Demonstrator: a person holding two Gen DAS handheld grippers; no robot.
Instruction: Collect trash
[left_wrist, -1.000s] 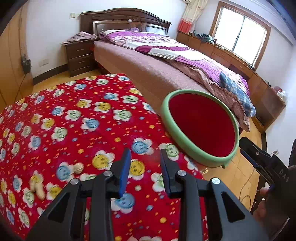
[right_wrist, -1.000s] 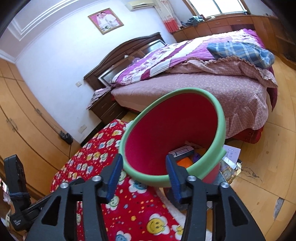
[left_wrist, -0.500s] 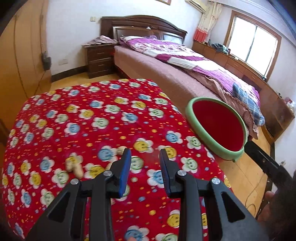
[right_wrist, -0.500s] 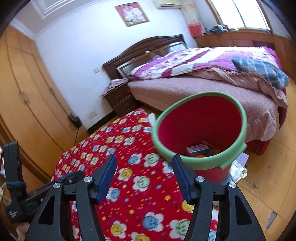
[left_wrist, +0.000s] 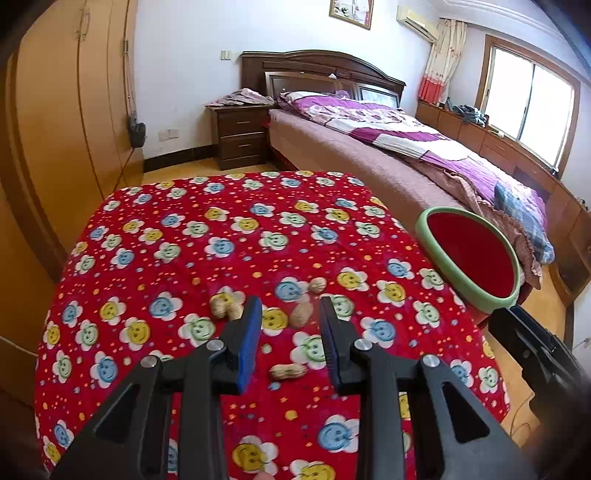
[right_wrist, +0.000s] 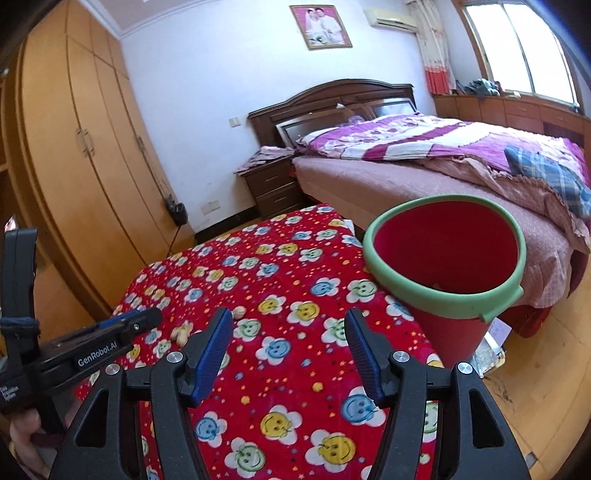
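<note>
A bed (left_wrist: 406, 147) with a purple and white quilt fills the upper right of both views, its dark wooden headboard against the white wall, a nightstand (left_wrist: 240, 136) to its left. A tall wooden wardrobe (right_wrist: 85, 155) covers the left side of the frame.

The desk (left_wrist: 221, 236) takes up the middle and lower part of the left wrist view, draped in a red cloth printed with smiling flowers. The red bin (right_wrist: 447, 266) with a green rim stands just beside the desk's right edge, between desk and bed; in the left wrist view it sits at middle right. Its inside is mostly shadowed and what lies at the bottom is hard to tell.

The left gripper (left_wrist: 290, 332) is at bottom centre of its own view, above the cloth, its blue-padded fingers a small way apart with nothing clamped between them. The right gripper (right_wrist: 288, 350) is at bottom centre of its view, also over the cloth; its fingers have just been opening and now stand wide apart, empty.

The peanut shells (left_wrist: 227, 308) lie on the cloth just ahead of the left gripper: one clump left of the fingers, two between the tips (left_wrist: 301, 314), one farther back (left_wrist: 317, 285), and one nearer the camera (left_wrist: 288, 371).
</note>
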